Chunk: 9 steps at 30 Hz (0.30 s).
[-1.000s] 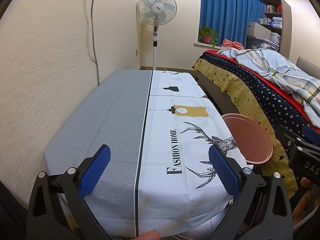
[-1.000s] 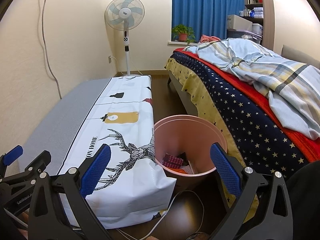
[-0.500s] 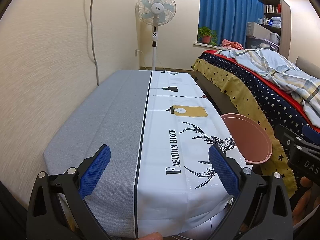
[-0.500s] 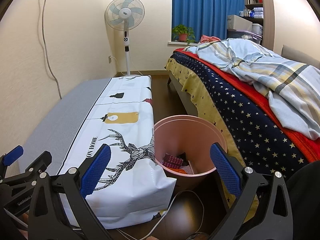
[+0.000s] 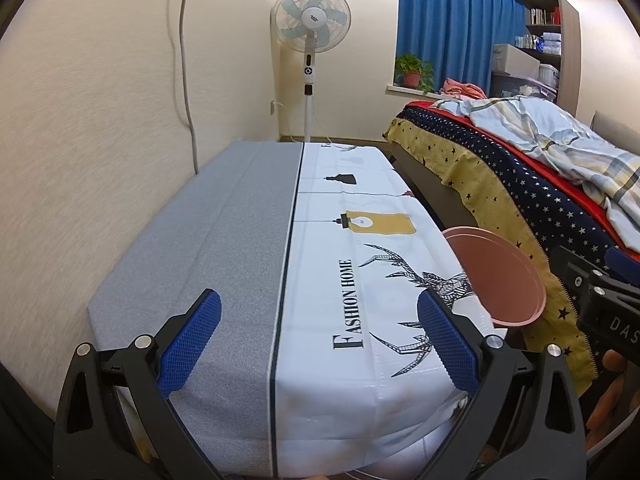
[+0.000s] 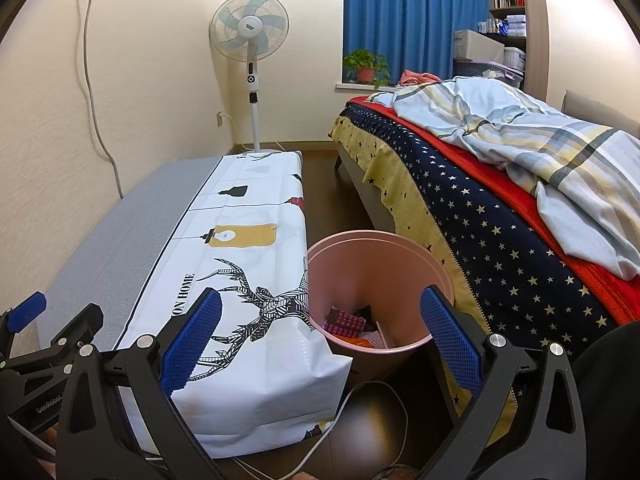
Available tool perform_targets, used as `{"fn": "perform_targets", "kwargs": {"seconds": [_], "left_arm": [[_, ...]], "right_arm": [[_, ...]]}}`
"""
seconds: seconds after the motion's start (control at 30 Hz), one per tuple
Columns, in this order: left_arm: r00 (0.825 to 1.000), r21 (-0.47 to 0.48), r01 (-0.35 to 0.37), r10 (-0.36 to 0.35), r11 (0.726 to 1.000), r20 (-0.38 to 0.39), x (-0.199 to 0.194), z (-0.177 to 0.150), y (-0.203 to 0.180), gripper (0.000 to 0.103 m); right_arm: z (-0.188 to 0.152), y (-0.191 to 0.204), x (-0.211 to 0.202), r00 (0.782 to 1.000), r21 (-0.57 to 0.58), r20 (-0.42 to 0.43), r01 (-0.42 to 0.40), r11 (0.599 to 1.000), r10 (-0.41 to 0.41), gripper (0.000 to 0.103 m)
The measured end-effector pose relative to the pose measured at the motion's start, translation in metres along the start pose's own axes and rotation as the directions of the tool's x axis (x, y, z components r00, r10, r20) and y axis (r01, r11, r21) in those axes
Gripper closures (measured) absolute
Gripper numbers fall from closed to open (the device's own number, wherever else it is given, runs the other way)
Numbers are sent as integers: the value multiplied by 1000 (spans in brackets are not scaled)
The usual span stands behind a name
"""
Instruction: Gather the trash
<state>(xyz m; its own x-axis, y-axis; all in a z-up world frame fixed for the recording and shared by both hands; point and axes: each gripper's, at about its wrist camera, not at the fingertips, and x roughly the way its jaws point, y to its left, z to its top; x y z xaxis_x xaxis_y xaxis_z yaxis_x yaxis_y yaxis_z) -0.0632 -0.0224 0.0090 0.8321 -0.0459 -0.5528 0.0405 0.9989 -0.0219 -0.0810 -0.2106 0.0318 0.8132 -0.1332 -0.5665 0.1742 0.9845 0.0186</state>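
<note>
From the left wrist camera, the left gripper (image 5: pixel 318 326) has its blue-padded fingers (image 5: pixel 188 344) spread wide with nothing between them. Directly ahead of it and below runs a long low table (image 5: pixel 224 240), grey on the side toward the wall, white on the other with a deer drawing and the words FASHION HOME. Off to the gripper's right, just past the table's edge, stands a pink trash bin (image 5: pixel 500 276); only its rim and inner wall show here. Beyond the bin, further right, a bed (image 5: pixel 500 176) with a star-patterned cover. Far ahead at the table's end stands a pedestal fan (image 5: pixel 311 20). At the right edge, part of the right gripper's black body appears.

From the right wrist camera, the right gripper (image 6: pixel 320 332) is likewise spread apart and empty. The pink trash bin (image 6: pixel 380 256) sits just ahead between its fingers, beside the table (image 6: pixel 248 248) on the left. Trash (image 6: pixel 348 322) lies at the bin's bottom: a pinkish chequered packet and something orange. The left gripper (image 6: pixel 40 340) shows at the lower left edge
</note>
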Motion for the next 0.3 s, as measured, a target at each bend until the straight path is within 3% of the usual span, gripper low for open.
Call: {"fn": "perform_targets", "kwargs": {"seconds": [0.3], "left_arm": [[1000,-11,-2,2,1000,-11,3,0,0,8]], "right_arm": [[0,1,0,1000,-3,-1,-2,1000,2,5]]}}
